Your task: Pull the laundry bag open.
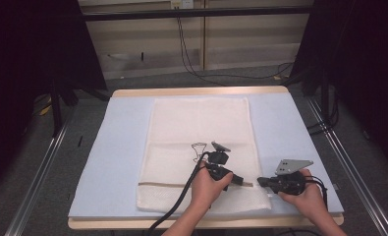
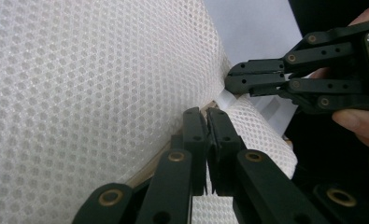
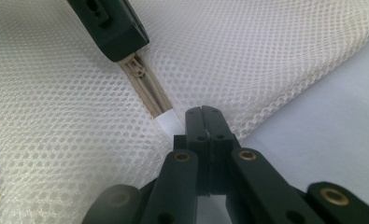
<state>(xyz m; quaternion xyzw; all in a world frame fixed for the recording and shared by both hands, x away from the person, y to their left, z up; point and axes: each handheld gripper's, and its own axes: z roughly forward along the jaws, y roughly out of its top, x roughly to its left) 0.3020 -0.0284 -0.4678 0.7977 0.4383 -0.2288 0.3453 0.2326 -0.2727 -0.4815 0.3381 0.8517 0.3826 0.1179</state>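
Left gripper was clamped on the zipper of the mesh bag; right gripper pinched its white end tab.

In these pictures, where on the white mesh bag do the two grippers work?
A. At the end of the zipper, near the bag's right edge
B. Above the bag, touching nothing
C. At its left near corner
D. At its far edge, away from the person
A: in the high view the left gripper and the right gripper meet at the right end of the zipper on the mesh bag.
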